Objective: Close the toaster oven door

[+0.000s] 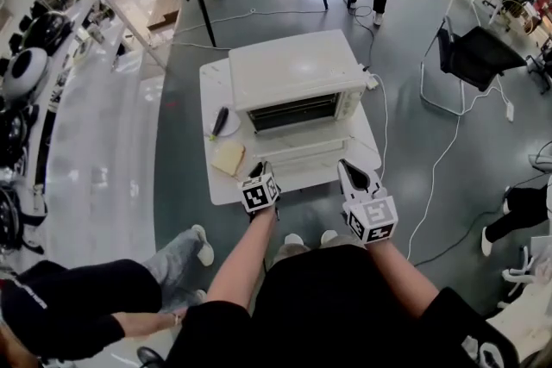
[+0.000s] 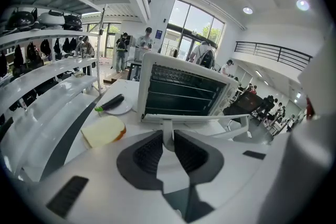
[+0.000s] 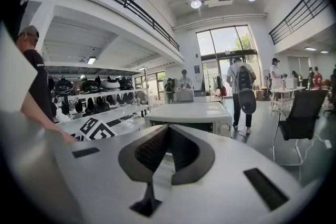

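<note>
Gripping door handle (image 2: 210,119) with left gripper (image 2: 168,136) to lift lowered door (image 1: 297,155) | holding right gripper (image 3: 167,131) closed, empty, aside

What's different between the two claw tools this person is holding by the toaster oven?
The left gripper clamps the door handle near its left end; the right gripper holds nothing, jaws together. The left gripper faces into the open toaster oven; the right gripper looks over its top. Both are white with marker cubes.
</note>
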`<state>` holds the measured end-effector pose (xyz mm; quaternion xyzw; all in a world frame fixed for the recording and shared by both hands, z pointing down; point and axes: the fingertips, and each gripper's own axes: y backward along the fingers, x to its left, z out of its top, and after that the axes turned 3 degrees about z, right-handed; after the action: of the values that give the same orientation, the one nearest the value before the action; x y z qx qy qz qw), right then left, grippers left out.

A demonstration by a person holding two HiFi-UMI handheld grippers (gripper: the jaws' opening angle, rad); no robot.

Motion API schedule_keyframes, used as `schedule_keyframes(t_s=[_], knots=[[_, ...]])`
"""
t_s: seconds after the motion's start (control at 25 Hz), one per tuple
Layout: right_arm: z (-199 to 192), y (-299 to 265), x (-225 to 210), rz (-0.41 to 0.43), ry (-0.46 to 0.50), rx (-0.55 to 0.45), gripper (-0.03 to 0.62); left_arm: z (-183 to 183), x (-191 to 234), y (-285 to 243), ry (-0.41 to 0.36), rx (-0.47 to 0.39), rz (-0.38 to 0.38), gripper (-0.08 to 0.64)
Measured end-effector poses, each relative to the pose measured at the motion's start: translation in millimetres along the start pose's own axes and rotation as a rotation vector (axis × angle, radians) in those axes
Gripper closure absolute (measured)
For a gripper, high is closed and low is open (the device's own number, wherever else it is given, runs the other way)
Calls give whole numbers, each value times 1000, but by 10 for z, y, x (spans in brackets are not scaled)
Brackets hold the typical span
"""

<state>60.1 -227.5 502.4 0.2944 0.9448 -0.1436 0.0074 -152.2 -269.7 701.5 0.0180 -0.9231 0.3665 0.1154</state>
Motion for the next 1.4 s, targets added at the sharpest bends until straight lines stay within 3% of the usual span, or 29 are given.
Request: schedule_keyframes(t_s=[0.24,0.56,0.8,1.4], knots=[[38,-42,89,8,62,-2,571,156,-16,4,-46,-14,14,479],[96,-126,148,46,26,-36,571,427,-21,-5,-47,-74,13,479],[173,-212,158,51,50,-48,571,555,-32,-9,-60,-84,28,479],[285,-348,-45,-8,77,-60,571,921,-95,-121,-113,-125,42,479]])
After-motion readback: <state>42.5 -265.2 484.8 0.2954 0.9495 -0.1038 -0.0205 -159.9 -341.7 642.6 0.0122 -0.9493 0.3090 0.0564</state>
